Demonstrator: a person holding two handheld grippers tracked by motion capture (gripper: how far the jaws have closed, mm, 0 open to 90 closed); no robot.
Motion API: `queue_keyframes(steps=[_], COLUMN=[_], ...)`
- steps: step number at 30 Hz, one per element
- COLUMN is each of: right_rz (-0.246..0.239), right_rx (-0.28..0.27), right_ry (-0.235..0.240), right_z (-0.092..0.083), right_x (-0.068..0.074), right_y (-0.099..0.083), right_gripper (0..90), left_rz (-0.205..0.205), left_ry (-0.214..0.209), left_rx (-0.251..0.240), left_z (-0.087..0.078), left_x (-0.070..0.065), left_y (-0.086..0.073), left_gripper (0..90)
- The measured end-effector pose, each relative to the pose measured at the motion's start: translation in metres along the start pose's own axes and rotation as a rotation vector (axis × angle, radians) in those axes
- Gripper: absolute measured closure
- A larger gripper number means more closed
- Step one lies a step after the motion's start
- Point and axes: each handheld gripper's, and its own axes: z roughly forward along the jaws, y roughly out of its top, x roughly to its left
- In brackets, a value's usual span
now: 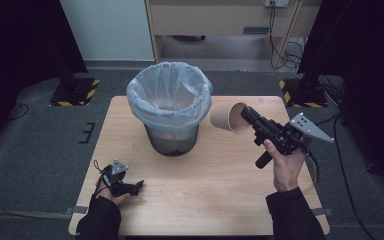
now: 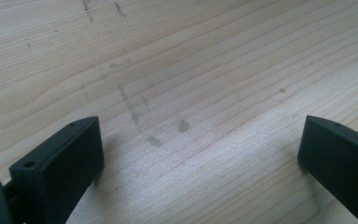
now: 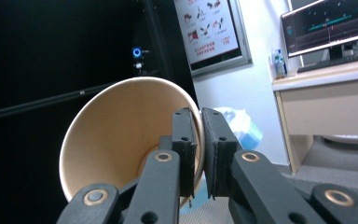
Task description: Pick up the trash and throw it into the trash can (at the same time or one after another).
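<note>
A brown paper cup (image 1: pixel 228 118) hangs in the air beside the bin's right rim, tipped on its side with its mouth toward my right hand. My right gripper (image 1: pixel 246 114) is shut on the cup's rim; in the right gripper view one jaw sits inside the cup (image 3: pixel 121 140) and the other outside, at the gripper's tip (image 3: pixel 200 144). The black mesh bin (image 1: pixel 171 107), lined with a pale blue bag, stands at the back middle of the wooden table (image 1: pixel 205 195). My left gripper (image 1: pixel 135 187) rests low at the front left, its jaws wide apart over bare wood (image 2: pixel 200 140).
Past the table's far edge lie grey floor, a desk frame and cables at the back right. Dark stands with yellow-black striped feet (image 1: pixel 75 92) flank the table on both sides. The right gripper view looks out at a desk with a monitor (image 3: pixel 328 23).
</note>
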Motion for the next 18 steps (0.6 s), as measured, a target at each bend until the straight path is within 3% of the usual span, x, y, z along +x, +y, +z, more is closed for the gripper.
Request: queue_keyframes(steps=[9, 18], right_rz=[-0.013, -0.029], right_rx=[-0.057, -0.08], right_ry=[0.005, 0.018], right_z=[0.012, 0.036], right_x=[0.006, 0.016], right_y=[0.021, 0.035], right_gripper=[84.6, 84.6], left_rz=[-0.001, 0.0], left_ry=[0.0, 0.0], left_rx=[0.0, 0.0], left_z=[0.0, 0.0], left_x=[0.0, 0.0], left_y=[0.0, 0.0], left_gripper=[0.0, 0.0])
